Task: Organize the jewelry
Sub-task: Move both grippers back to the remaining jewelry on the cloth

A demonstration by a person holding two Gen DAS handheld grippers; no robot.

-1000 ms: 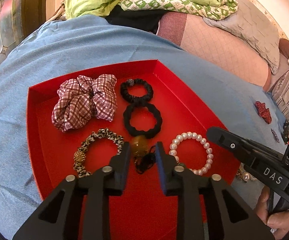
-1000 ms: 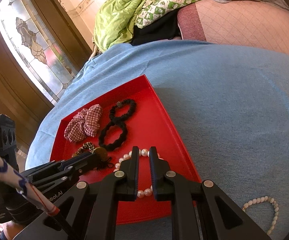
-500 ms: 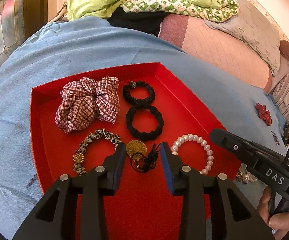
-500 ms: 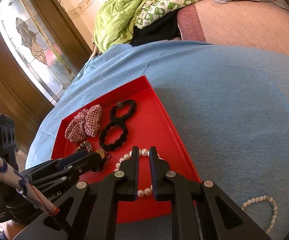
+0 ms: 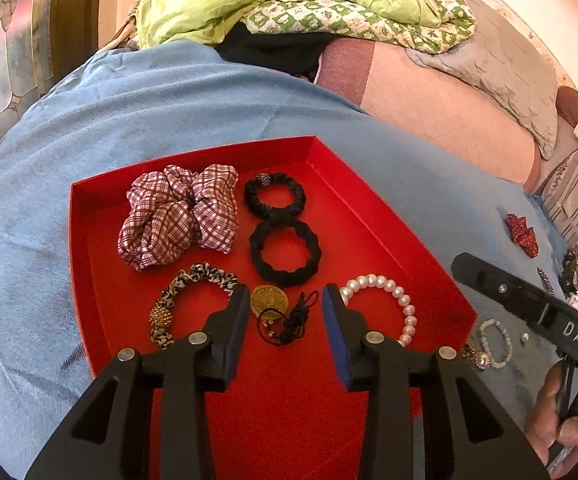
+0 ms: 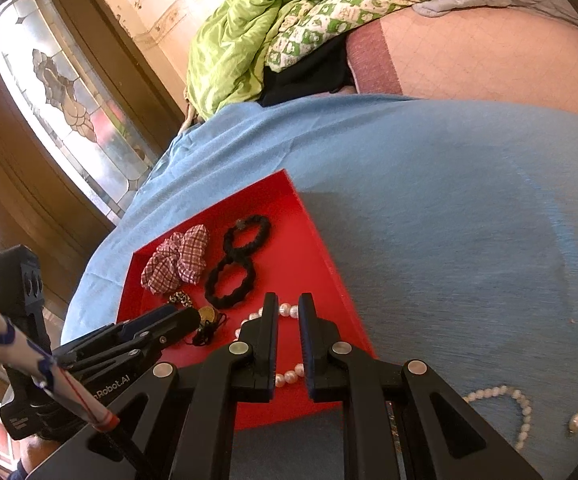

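A red tray (image 5: pixel 385 216) on a blue cloth holds a plaid scrunchie (image 5: pixel 177 216), two black hair ties (image 5: pixel 285 254), a leopard-print band (image 5: pixel 193 300), a pearl bracelet (image 5: pixel 399 304) and a gold medallion on a black cord (image 5: pixel 269 300). My left gripper (image 5: pixel 285 304) is open and empty, its fingers either side of the medallion, just above it. My right gripper (image 6: pixel 288 312) is nearly shut and empty, hovering over the pearl bracelet (image 6: pixel 287 378) at the tray's near right edge (image 6: pixel 329 256).
Loose jewelry lies on the blue cloth right of the tray: a small pearl bracelet (image 5: pixel 497 340), a pearl strand (image 6: pixel 517 404), red pieces (image 5: pixel 523 234). Green bedding (image 5: pixel 289 4) and pillows are behind. A stained-glass door (image 6: pixel 61 92) stands on the left.
My left gripper has opened, let go of the gold medallion with its black cord onto the tray, and drawn back. My right gripper has hardly moved.
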